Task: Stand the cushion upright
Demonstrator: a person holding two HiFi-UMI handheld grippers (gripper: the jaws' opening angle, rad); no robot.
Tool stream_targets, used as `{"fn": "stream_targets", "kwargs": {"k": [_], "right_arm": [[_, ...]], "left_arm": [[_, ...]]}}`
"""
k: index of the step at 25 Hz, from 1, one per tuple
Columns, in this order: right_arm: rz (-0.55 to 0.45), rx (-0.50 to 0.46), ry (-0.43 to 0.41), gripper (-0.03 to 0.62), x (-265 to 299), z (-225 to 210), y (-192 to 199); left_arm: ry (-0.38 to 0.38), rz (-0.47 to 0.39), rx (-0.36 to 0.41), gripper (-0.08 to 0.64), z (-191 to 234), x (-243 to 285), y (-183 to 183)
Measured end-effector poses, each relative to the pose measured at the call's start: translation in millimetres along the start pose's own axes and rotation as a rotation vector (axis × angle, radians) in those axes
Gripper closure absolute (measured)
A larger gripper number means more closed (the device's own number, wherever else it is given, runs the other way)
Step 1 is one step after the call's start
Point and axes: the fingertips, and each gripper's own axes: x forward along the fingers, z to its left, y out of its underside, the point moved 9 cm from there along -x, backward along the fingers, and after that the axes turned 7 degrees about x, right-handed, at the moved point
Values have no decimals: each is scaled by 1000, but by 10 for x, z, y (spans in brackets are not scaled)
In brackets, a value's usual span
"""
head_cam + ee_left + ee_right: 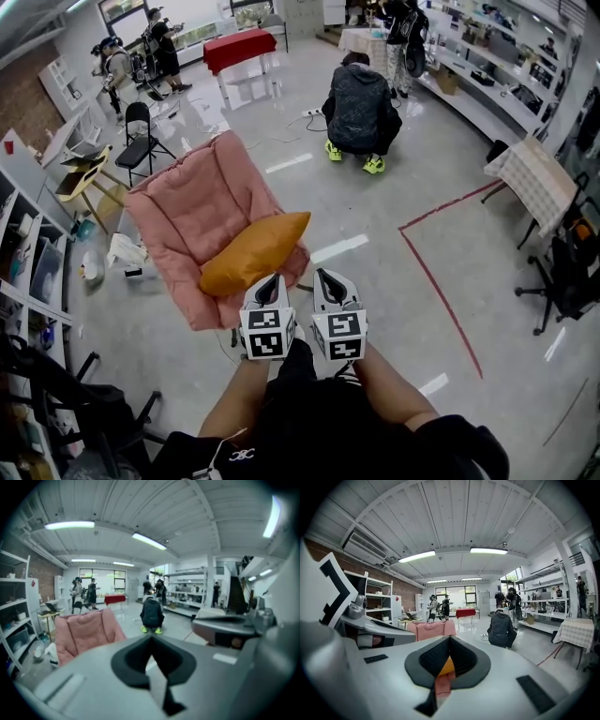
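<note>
The orange cushion [253, 253] lies flat across the seat of a pink padded chair [187, 202], its long axis running from about 8 o'clock to 2 o'clock in the head view. It is not upright.

At the cushion's 5 o'clock, close to its lower edge, sits the left gripper [272, 281]. Its jaws are pressed together at the tips with nothing between them, and whether they touch the cushion cannot be told. At that gripper's 3 o'clock is the right gripper [325, 277], near the chair's front corner. Its jaws also meet at the tips and hold nothing – in the right gripper view a sliver of the cushion [447, 666] shows through the opening below them, lying beyond the jaws.

At the chair's 1 o'clock, well apart, a person [361, 108] crouches on the glossy floor. A red-covered table [239, 47] stands at 12 o'clock, and a black folding chair [141, 131] at 10 o'clock.
</note>
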Motion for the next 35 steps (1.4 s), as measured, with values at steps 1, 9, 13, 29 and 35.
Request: {"fn": "stream_targets", "kwargs": {"k": [1, 9, 13, 29, 35], "right_arm": [[1, -6, 5, 595, 31, -26, -12], [8, -31, 1, 595, 507, -132, -177], [-1, -35, -10, 595, 825, -142, -316], [-18, -16, 61, 595, 1910, -423, -755], [9, -23, 69, 595, 2311, -405, -804]], "left_arm": [[4, -4, -5, 563, 11, 46, -18], [6, -16, -19, 563, 274, 473, -167], [-3, -22, -28, 563, 515, 706, -323], [80, -32, -3, 563, 1110, 1798, -875], [103, -16, -18, 563, 1367, 2118, -908]]}}
